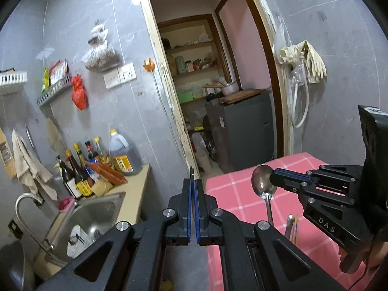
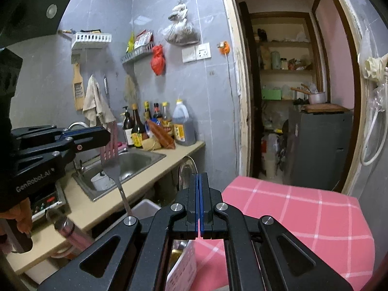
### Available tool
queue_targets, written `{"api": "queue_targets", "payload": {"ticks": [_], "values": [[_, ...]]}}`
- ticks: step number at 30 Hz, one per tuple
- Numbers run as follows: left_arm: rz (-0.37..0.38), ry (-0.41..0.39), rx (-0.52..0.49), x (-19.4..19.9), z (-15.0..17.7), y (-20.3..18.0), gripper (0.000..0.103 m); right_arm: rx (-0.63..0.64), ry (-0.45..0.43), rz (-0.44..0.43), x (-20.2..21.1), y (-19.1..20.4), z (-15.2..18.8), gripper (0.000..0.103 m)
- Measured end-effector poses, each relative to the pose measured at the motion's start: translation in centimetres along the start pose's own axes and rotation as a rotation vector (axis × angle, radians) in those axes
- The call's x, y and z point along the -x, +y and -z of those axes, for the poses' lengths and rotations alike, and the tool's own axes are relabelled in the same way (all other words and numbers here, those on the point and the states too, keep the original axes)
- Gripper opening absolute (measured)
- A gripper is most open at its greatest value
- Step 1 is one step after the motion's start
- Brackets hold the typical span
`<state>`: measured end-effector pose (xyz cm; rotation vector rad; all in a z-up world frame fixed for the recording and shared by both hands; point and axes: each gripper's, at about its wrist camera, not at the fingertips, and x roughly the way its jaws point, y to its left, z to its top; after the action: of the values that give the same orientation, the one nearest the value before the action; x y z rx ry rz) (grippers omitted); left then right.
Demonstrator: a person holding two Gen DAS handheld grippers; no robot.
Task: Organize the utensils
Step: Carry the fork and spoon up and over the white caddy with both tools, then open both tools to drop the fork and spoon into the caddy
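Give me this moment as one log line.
left gripper: shut on slotted spatula | right gripper: shut on spoon | both utensils head up, handles down

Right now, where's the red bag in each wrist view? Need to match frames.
Left wrist view: the red bag hangs on the grey wall, left of centre, at mid height.
Right wrist view: the red bag hangs on the same wall, upper part, left of centre.
Shared landmark: the white socket plate, just right of the bag in both.

Pink white-checked tablecloth [image 1: 242, 186], grey tiled wall [image 1: 109, 24].
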<state>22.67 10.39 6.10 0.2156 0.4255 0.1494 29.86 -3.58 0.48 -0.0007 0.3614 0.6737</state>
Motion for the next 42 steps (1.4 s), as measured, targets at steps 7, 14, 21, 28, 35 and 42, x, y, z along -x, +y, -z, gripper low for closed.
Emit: {"api": "queue_targets", "payload": {"ticks": [7, 14, 21, 28, 35, 42], "values": [[0.072, 0.044, 0.085, 0.0, 1.6, 0.4, 0.003, -0.017, 0.043, -0.05, 0.3, -0.1, 1.4, 0.001], [0.17, 0.113, 0.177, -0.3, 2.5, 1.1, 0.006, -0.024, 0.081, -0.085, 0.9, -0.4, 2.8, 0.004], [0.274, 0.118, 0.271, -0.5, 3.5, 1.6, 0.007, -0.043, 0.09, -0.081, 2.0, -1.3, 3.3, 0.019], [0.308, 0.078, 0.358, 0.5, 4.0, 2.0, 0.049, -0.097, 0.051, -0.018, 4.5, -3.3, 2.7, 0.048], [0.235, -0.024, 0.396, 2.9, 4.3, 0.9, 0.093, -0.126, -0.02, 0.112, 8.4, -5.6, 2.4, 0.091], [0.172, -0.115, 0.391, 5.2, 4.7, -1.3, 0.102, -0.099, -0.047, 0.221, 12.1, -7.0, 2.7, 0.102]]}}
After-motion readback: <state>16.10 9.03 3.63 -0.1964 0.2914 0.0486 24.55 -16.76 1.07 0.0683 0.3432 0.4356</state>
